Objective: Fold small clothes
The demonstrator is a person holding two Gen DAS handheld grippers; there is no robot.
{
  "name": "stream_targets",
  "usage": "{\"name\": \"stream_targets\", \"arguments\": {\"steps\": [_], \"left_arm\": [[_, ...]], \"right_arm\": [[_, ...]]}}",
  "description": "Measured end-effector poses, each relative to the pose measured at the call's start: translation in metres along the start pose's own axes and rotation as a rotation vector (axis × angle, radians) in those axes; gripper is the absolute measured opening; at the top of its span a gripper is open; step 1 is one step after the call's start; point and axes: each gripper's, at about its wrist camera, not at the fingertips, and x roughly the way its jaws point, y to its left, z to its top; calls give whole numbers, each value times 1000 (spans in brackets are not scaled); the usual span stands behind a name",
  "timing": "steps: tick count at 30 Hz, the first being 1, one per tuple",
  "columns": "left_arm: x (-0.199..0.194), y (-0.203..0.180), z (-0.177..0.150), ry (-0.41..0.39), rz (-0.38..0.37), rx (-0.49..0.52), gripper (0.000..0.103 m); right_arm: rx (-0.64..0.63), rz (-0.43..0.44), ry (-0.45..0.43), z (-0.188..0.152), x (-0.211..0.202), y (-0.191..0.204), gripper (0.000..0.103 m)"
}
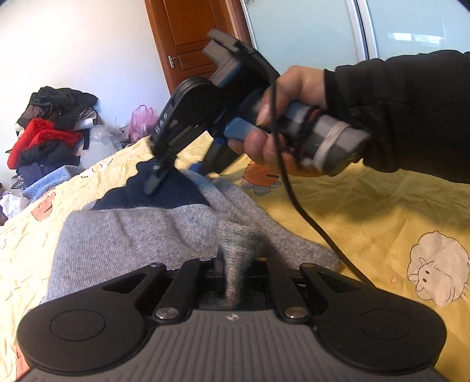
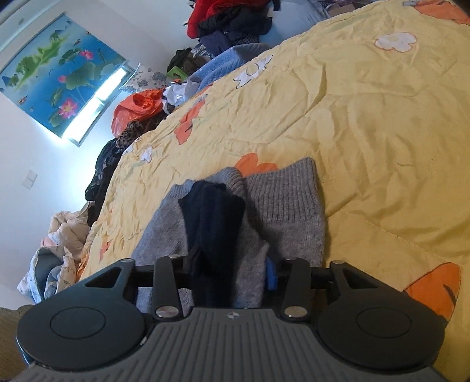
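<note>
A grey knit sweater (image 1: 132, 235) (image 2: 288, 205) with a navy part (image 1: 176, 194) (image 2: 214, 211) lies on the yellow bed cover (image 1: 367, 205). My left gripper (image 1: 238, 264) is shut on a raised pinch of the grey knit (image 1: 235, 244) at the near edge. A hand (image 1: 293, 88) in a black sleeve holds my right gripper (image 1: 173, 176) (image 2: 232, 264) over the far navy end. Its jaws stand a little apart, with a fold of navy fabric between them. Its ribbed grey hem (image 2: 282, 188) lies flat ahead of it.
A pile of red, black and blue clothes (image 1: 50, 129) (image 2: 235, 17) sits beyond the bed's far edge. An orange bag (image 2: 138, 108) and more laundry lie along the side. A black cable (image 1: 308, 217) trails across the cover. A wooden door (image 1: 188, 38) stands behind.
</note>
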Motion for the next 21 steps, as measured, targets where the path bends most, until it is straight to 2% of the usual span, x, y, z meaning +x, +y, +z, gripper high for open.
{"name": "stream_targets", "arguments": {"steps": [4, 6, 7, 9, 10, 11, 12, 13, 14, 15, 16, 17, 19, 21], "left_arm": [[-22, 2, 15, -34, -43, -30, 6], [-23, -4, 17, -44, -69, -10, 6], [-17, -9, 15, -26, -73, 4, 6], [-7, -14, 9, 2, -61, 5, 6], [-10, -14, 9, -11, -63, -1, 6], [-13, -12, 10, -18, -75, -15, 8], [-19, -8, 10, -33, -107, -28, 14], [-25, -2, 9, -46, -159, -31, 20], [-32, 3, 6, -49, -202, -27, 40], [-39, 9, 2, -53, -238, -20, 71], [-49, 16, -4, -64, -244, -18, 84], [-59, 24, -11, -83, -230, -24, 91], [-80, 47, -23, -102, -219, -67, 91], [-93, 75, -31, -106, -218, -167, 91]], "right_arm": [[-246, -14, -129, -8, -30, 41, 23], [-421, -83, -187, -18, -39, 54, 23], [-437, -144, -168, -16, -32, 46, 23], [-324, -205, -76, -10, -15, 17, 24], [-265, -177, -77, -12, -17, 6, 26], [-221, -152, -97, -13, -23, 3, 34], [-183, -140, -117, -14, -31, 2, 39], [-152, -119, -146, -15, -41, 0, 57], [-136, -104, -183, -17, -50, -1, 76], [-115, -95, -230, -21, -62, -5, 83], [-77, -93, -253, -24, -71, -9, 89], [-37, -78, -251, -28, -78, -14, 88], [12, -27, -230, -40, -88, -22, 87], [11, -32, -213, -53, -94, -24, 87]]}}
